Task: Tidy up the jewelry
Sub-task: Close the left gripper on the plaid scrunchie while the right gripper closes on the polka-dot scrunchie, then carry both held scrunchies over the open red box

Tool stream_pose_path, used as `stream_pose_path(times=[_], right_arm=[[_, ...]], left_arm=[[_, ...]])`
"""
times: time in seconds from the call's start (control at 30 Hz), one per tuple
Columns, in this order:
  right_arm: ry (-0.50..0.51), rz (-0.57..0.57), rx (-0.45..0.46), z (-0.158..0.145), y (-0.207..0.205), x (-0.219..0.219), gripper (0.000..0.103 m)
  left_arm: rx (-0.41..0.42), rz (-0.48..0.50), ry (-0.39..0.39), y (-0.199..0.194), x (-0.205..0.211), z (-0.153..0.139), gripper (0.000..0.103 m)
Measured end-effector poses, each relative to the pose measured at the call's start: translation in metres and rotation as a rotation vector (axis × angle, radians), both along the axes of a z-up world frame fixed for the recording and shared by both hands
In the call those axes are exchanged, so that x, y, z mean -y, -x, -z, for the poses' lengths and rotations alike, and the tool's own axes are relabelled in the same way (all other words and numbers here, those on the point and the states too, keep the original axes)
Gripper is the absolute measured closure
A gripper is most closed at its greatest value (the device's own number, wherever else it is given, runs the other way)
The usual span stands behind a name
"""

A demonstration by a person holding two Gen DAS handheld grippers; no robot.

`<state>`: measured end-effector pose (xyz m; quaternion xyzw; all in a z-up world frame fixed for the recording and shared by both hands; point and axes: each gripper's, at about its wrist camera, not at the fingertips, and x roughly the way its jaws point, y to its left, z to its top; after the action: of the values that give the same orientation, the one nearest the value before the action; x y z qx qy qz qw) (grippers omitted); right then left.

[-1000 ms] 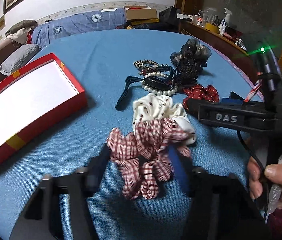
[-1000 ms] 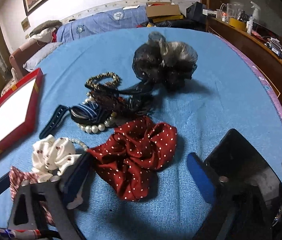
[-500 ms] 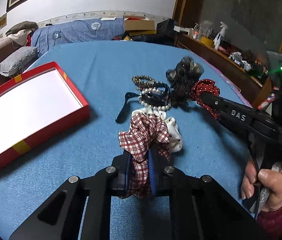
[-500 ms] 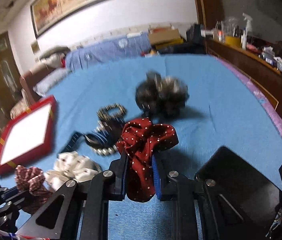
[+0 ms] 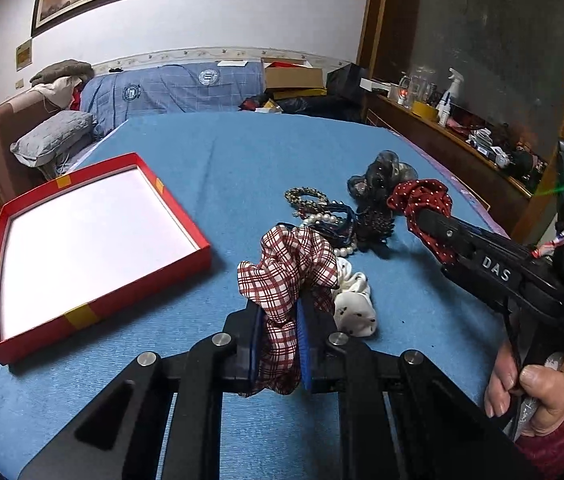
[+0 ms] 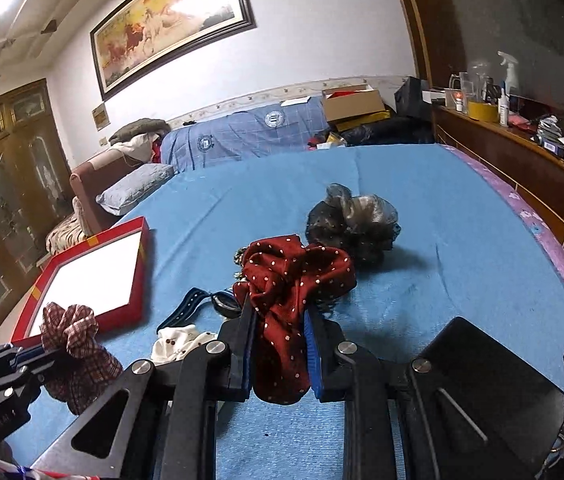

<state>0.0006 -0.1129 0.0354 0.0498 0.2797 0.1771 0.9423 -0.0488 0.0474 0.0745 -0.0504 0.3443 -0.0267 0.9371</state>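
At the bottom centre of the left wrist view, the left gripper is clamped on a red-and-white checked scrunchie, a crumpled ring of thin cloth that stands up out of the pads and hangs below them, lifted off the blue cloth. Just beyond it lies a cream dotted scrunchie, then a tangle of pearl beads and a dark gauzy scrunchie. In the right wrist view the right gripper pinches a dark red scrunchie with white dots at lower centre, its bunched length running up and down. The red box, shallow and white inside, sits at left with bare blue cloth between it and the pile; its long side slants toward the upper right. Far blue cloth lies open to the sofa.
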Motion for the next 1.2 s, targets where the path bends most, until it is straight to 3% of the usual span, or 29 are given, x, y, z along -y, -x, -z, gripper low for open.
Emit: stream_pose_path(times=[0.5, 0.83, 1.2], right_arm=[[0.002, -0.144, -0.001, -0.007, 0.011, -0.036, 0.080], [0.005, -0.335, -0.055, -0.019, 0.004, -0.125, 0.080], [0.040, -0.438, -0.142, -0.029, -0.051, -0.222, 0.080]], left_arm=[[0.033, -0.118, 0.021, 0.010, -0.057, -0.008, 0.089], [0.047, -0.241, 0.040, 0.019, -0.128, -0.016, 0.089], [0.000, -0.316, 0.007, -0.019, -0.206, -0.028, 0.088]])
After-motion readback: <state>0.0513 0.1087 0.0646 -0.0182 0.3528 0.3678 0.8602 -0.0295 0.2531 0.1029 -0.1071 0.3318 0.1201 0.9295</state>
